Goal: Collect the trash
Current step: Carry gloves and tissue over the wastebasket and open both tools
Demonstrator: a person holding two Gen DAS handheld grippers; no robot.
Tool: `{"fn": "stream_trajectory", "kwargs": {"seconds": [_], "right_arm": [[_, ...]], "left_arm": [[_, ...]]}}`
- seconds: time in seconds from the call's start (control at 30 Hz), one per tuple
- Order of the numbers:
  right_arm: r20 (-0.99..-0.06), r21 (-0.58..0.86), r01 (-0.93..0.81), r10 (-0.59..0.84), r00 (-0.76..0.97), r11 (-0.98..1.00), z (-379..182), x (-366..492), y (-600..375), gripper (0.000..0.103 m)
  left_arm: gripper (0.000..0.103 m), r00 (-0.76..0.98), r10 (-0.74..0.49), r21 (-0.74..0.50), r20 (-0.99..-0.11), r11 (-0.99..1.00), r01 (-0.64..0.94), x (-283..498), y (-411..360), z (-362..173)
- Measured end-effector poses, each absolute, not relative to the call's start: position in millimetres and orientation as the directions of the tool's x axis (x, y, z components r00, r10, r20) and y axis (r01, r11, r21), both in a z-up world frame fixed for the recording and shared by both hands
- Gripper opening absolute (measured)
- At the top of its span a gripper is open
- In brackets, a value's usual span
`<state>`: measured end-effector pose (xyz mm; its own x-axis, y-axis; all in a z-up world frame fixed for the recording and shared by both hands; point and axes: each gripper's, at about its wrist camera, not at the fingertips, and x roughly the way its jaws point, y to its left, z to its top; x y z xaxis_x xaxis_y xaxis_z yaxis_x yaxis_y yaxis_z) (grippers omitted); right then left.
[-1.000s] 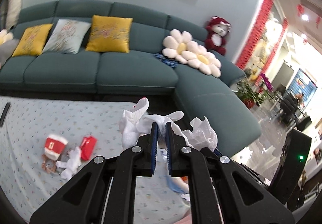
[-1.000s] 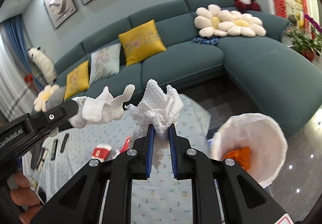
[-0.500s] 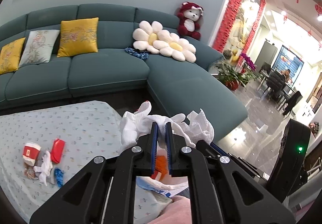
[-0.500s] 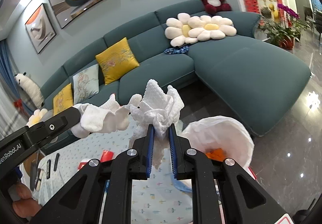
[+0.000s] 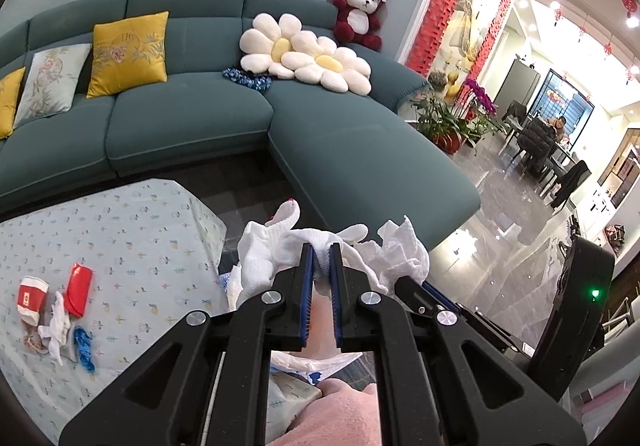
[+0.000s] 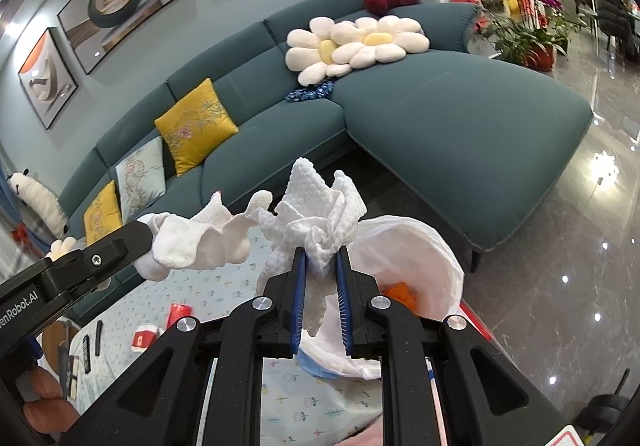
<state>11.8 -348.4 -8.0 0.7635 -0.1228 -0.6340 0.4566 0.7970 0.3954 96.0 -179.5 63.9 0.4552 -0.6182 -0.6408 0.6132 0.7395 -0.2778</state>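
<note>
My left gripper (image 5: 321,248) is shut on a white knit glove (image 5: 276,242), which also shows at the left of the right wrist view as the glove (image 6: 192,242). My right gripper (image 6: 322,256) is shut on a crumpled white paper towel (image 6: 320,205), seen in the left wrist view as the towel (image 5: 400,250) just right of the glove. Both hang over the table's right end, close above a white-lined bin (image 6: 424,246) with orange scraps (image 6: 400,292) inside. More trash lies on the tablecloth: a red-and-white paper cup (image 5: 32,298), a red packet (image 5: 78,288), a white scrap (image 5: 58,326) and a blue scrap (image 5: 84,344).
A flower-patterned tablecloth (image 5: 120,238) covers the low table. Behind it runs a teal corner sofa (image 5: 200,113) with yellow cushions (image 5: 128,53), daisy pillows (image 5: 308,57) and a red plush bear (image 5: 360,13). Remote controls (image 6: 86,350) lie on the table's far left. Glossy grey floor (image 6: 560,306) spreads to the right.
Both grippers have swung right and a little down with their loads, from over the table toward the bin. The bin now sits directly under the fingers. Grips are unchanged.
</note>
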Motion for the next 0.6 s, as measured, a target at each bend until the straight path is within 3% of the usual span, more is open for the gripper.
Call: {"fn": "stream_trajectory", "kwargs": {"seconds": [0.4,0.47,0.5,0.53,0.6], "right_arm": [[-0.663,0.385,0.490,-0.135,0.736,0.782,-24.6,19.2,-363.3,0.018],[-0.664,0.372,0.502,-0.155,0.732,0.781,-24.3,21.3,-361.2,0.023],[-0.664,0.368,0.504,-0.158,0.730,0.781,-24.1,22.7,-361.8,0.025],[-0.664,0.367,0.507,-0.162,0.730,0.780,-24.0,23.1,-362.5,0.030],[-0.663,0.364,0.511,-0.170,0.729,0.779,-23.5,22.0,-363.1,0.034]], "left_arm": [[0.011,0.415,-0.626,-0.291,-0.660,0.722,0.627,102.2,-212.0,51.1],[0.030,0.432,-0.606,-0.276,-0.668,0.741,0.612,103.2,-217.2,49.8],[0.052,0.440,-0.597,-0.271,-0.671,0.749,0.604,103.6,-218.5,49.5],[0.058,0.453,-0.591,-0.266,-0.667,0.757,0.597,103.1,-218.4,49.6],[0.058,0.466,-0.584,-0.253,-0.664,0.763,0.595,102.5,-218.4,50.0]]}}
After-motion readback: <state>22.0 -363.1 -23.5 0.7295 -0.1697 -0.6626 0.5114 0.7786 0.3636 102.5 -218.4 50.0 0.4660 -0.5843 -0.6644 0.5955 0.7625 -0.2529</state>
